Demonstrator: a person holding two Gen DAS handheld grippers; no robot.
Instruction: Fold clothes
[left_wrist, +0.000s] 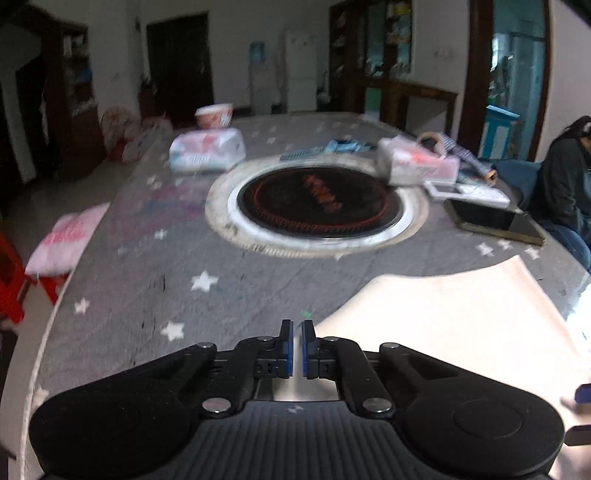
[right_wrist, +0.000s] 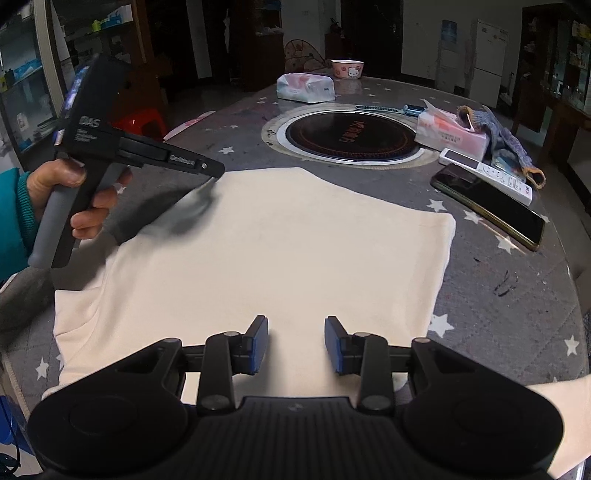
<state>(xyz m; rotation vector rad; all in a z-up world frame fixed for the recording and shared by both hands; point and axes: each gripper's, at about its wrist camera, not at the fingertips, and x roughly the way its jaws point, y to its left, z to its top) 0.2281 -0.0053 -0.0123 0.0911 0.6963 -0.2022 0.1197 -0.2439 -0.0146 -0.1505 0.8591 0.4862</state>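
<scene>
Left tool (left_wrist: 297, 347) (nearly closed, empty) hovers over the garment (right_wrist: 266, 258); right tool (right_wrist: 296, 345) gapes.

Dim dining room with white walls

A white refrigerator (right_wrist: 489, 61) stood beside a water dispenser (right_wrist: 448, 55); dark wooden cabinets (left_wrist: 369, 55) and a dark door (left_wrist: 180, 62) lined the walls, with a red stool (left_wrist: 14, 280) on the pale floor (left_wrist: 40, 199).

The star-print grey table (right_wrist: 498, 314) carries a cream garment (right_wrist: 277, 251) under the tool, a phone (right_wrist: 491, 206) front-right and a tissue pack (right_wrist: 306, 86) far ahead.
</scene>
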